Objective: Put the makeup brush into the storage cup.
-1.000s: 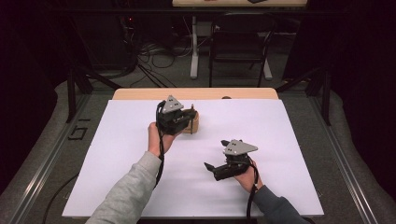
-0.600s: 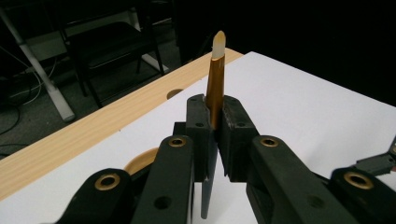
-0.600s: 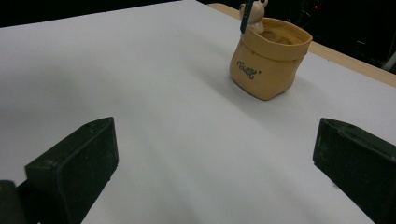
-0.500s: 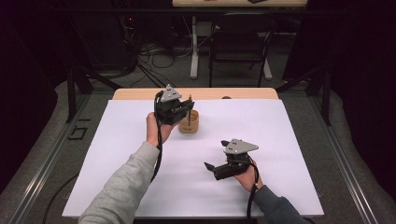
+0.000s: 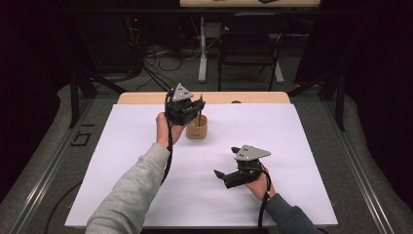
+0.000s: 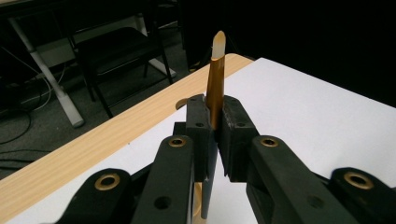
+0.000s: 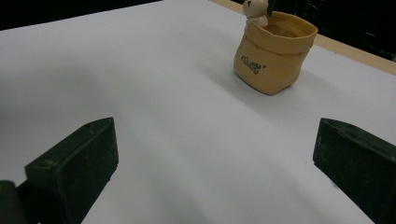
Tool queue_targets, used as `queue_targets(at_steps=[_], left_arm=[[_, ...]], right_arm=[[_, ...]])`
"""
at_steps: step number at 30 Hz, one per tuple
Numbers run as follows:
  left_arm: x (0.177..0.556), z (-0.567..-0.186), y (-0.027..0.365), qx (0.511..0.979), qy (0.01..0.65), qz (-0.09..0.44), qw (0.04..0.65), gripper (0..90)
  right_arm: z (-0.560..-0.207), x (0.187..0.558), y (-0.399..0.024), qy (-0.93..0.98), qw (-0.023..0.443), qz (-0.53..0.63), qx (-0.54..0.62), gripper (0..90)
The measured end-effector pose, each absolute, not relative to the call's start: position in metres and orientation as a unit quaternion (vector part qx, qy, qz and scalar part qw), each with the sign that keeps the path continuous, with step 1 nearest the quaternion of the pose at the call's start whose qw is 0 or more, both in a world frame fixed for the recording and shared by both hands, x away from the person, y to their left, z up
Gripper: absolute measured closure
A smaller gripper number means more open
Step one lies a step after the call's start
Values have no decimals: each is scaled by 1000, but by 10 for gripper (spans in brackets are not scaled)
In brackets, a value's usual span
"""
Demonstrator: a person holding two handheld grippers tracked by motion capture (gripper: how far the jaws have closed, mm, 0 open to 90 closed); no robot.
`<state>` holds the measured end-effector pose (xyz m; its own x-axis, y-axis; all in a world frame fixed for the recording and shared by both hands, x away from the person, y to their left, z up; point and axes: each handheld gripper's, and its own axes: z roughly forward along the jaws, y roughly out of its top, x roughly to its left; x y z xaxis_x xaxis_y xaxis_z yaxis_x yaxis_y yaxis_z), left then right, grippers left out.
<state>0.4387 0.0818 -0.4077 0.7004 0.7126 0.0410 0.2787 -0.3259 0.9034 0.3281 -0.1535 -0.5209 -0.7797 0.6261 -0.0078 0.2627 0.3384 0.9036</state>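
White bench, stick over pot

White sheet covers the bench (image 5: 146, 195), dark room with chairs behind. Thin brown stick (image 6: 215, 79) with pale tip is clamped between the closed jaws of the left gripper (image 5: 195, 108), standing upright, its lower end at the mouth of the tan sack-shaped pot (image 5: 197, 130). Since a second ago the left gripper has shifted from right over the pot toward its left and back edge, slightly higher, so the pot is now exposed; stick looks nearly drawn out, or just going in, can't tell which. Right gripper (image 5: 220, 174) rests low on the sheet, jaws wide apart, empty, pointing toward the pot, unmoved.
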Motion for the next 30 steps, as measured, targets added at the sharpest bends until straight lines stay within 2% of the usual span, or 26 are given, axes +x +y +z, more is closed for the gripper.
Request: queue_targets(at_steps=[30], left_arm=[[470, -423, 83, 776, 343, 238, 473, 834]], right_arm=[[-520, 328, -155, 798, 184, 502, 277, 0]])
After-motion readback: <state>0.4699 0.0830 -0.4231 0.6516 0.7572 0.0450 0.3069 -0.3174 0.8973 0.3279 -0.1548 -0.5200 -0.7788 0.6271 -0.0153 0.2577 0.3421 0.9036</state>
